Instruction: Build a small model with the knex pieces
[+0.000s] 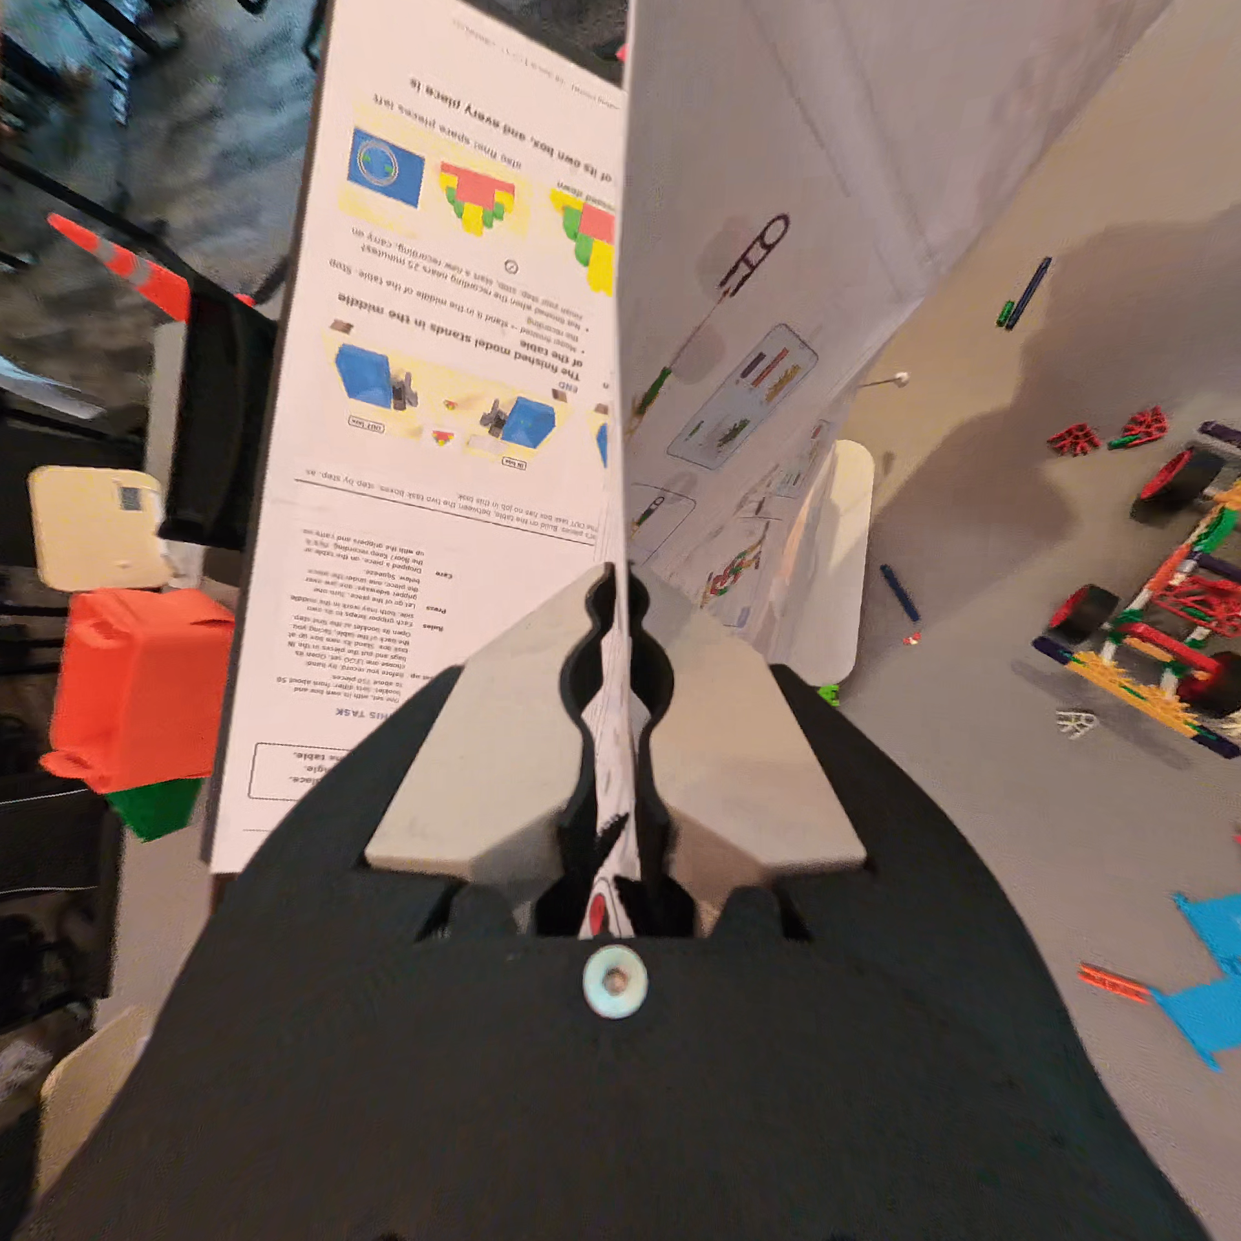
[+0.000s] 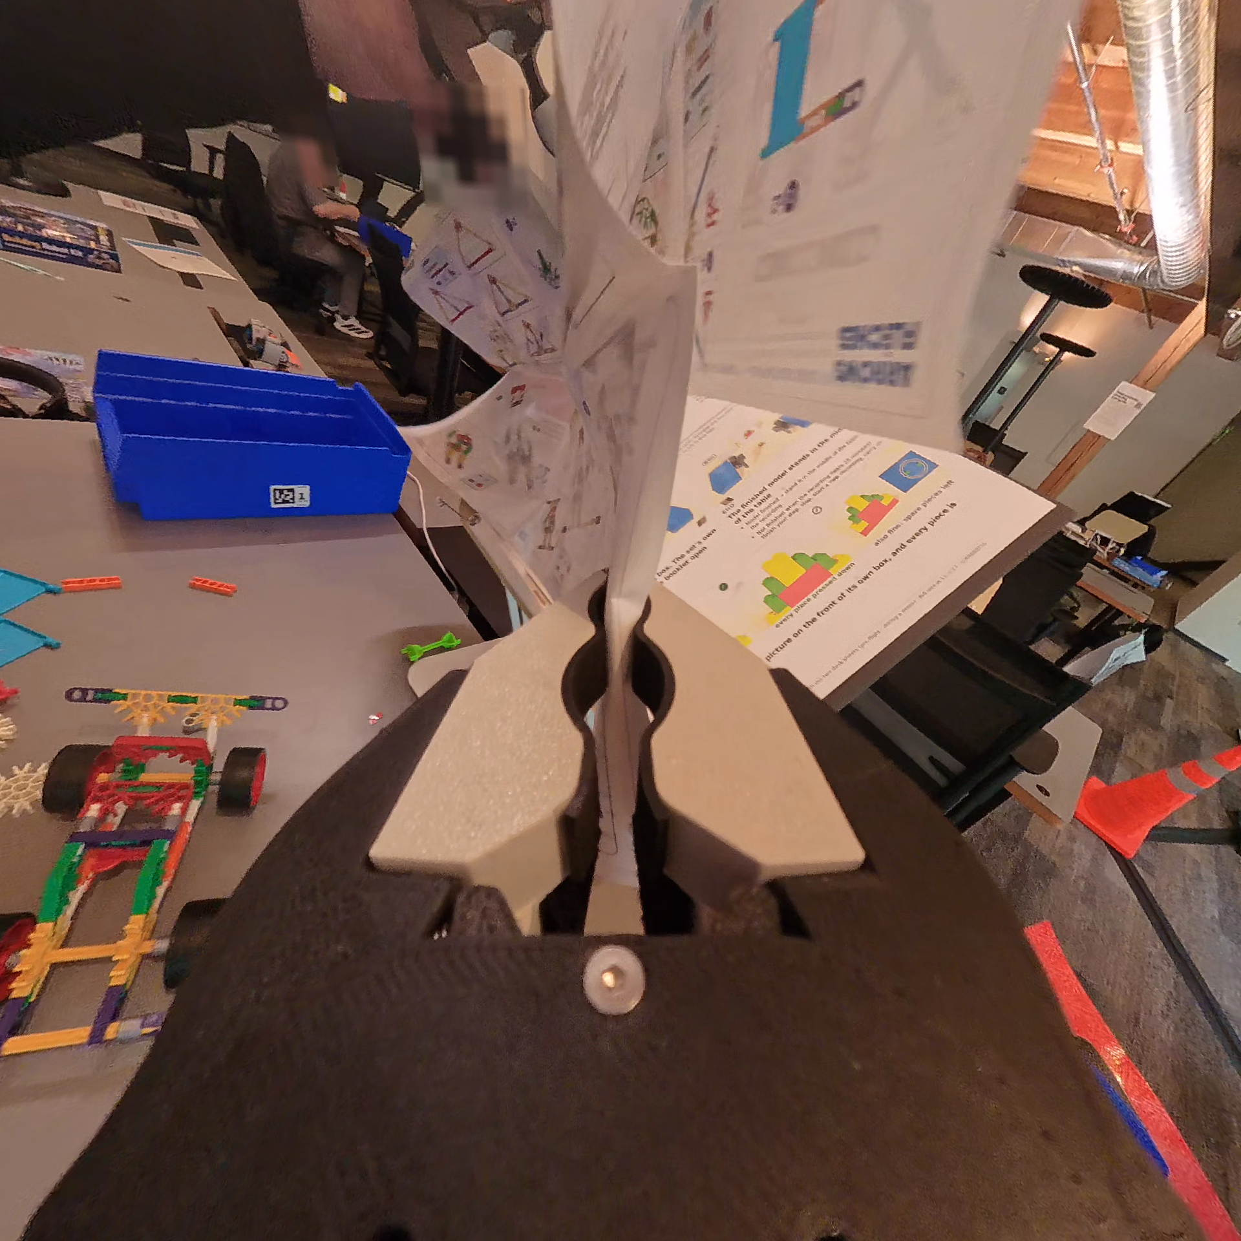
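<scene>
My left gripper (image 1: 619,577) is shut on a thin page of a white instruction booklet (image 1: 759,322), seen edge-on between the grey pads. My right gripper (image 2: 621,598) is shut on several pages of the same booklet (image 2: 806,201), which fans open above it in the air. A printed instruction sheet on a board (image 1: 443,376) lies behind the booklet; it also shows in the right wrist view (image 2: 846,537). A colourful rod-and-connector car model with black wheels (image 2: 134,826) stands on the grey table (image 2: 282,645), left of my right gripper, and shows in the left wrist view (image 1: 1168,624).
A blue bin (image 2: 242,443) stands at the table's far side. Loose pieces lie about: orange bars (image 2: 211,585), a green connector (image 2: 430,648), blue panels (image 1: 1202,987), a blue rod (image 1: 898,592). An orange cone (image 2: 1155,799) stands on the floor right. A seated person (image 2: 315,221) is behind. Spacing between my two grippers at the tips: around 25 cm.
</scene>
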The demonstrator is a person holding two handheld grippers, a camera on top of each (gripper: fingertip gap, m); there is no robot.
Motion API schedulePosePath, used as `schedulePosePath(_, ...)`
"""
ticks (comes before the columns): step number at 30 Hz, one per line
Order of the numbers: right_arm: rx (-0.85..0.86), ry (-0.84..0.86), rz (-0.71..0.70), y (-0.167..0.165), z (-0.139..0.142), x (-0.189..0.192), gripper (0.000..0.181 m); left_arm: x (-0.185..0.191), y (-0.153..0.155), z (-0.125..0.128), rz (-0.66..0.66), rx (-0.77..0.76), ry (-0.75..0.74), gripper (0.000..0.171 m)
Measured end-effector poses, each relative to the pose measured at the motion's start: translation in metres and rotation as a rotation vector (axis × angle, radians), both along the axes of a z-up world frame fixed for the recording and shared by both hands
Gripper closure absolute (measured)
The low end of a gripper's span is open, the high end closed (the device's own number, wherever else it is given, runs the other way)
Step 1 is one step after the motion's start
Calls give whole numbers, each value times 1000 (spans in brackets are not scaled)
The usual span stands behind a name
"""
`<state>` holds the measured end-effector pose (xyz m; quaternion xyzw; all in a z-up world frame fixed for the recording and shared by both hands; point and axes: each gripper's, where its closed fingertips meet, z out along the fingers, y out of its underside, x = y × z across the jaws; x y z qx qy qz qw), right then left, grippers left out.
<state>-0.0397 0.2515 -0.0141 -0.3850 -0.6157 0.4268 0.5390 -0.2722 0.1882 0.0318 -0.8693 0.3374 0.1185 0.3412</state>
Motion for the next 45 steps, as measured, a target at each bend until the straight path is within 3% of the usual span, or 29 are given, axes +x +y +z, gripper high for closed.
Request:
schedulePosePath(3,26,24,86,-37,3,20,179,16,-18,25,-43,197,203,171)
schedulePosePath(6,-8,41,203,-69,7,49,163,32,-50,59,-63,408,437,171)
schedulePosePath(10,-253,71,242,-47,16,97,148,59,-92,71,-113,569,719,171)
schedulePosePath(13,-392,101,263,-26,34,108,118,80,-117,65,-183,635,872,171)
schedulePosePath(17,-563,23,440,-39,61,86,95,110,-134,55,-261,639,1000,171)
schedulePosePath(20,-570,-145,568,-78,69,53,81,134,-138,36,-349,598,1047,171)
schedulePosePath(22,-503,-237,618,-114,68,29,81,144,-140,21,-392,548,1079,171)
schedulePosePath(26,-495,-463,665,-185,35,-12,74,163,-142,2,-429,560,1116,171)
schedulePosePath(29,-649,-553,693,-212,-5,-35,74,173,-151,-18,-428,567,1095,171)
schedulePosePath(33,-906,-577,860,-239,-35,-38,96,168,-168,-33,-390,594,1074,171)
schedulePosePath(35,-960,-557,930,-248,-40,-36,125,166,-174,-39,-396,591,1076,171)
schedulePosePath(37,-1003,-482,1000,-250,-31,-33,178,162,-177,-44,-381,578,1065,171)
schedulePosePath(39,-994,-431,1019,-250,-21,-31,181,152,-181,-53,-368,553,1061,171)
schedulePosePath(41,-927,-408,991,-253,-11,-34,181,139,-182,-57,-339,557,1045,160)
schedulePosePath(44,-893,-350,903,-244,15,-48,181,96,-184,-58,-172,488,1017,114)
schedulePosePath(45,-868,-334,884,-242,24,-52,181,88,-188,-49,-119,518,965,108)
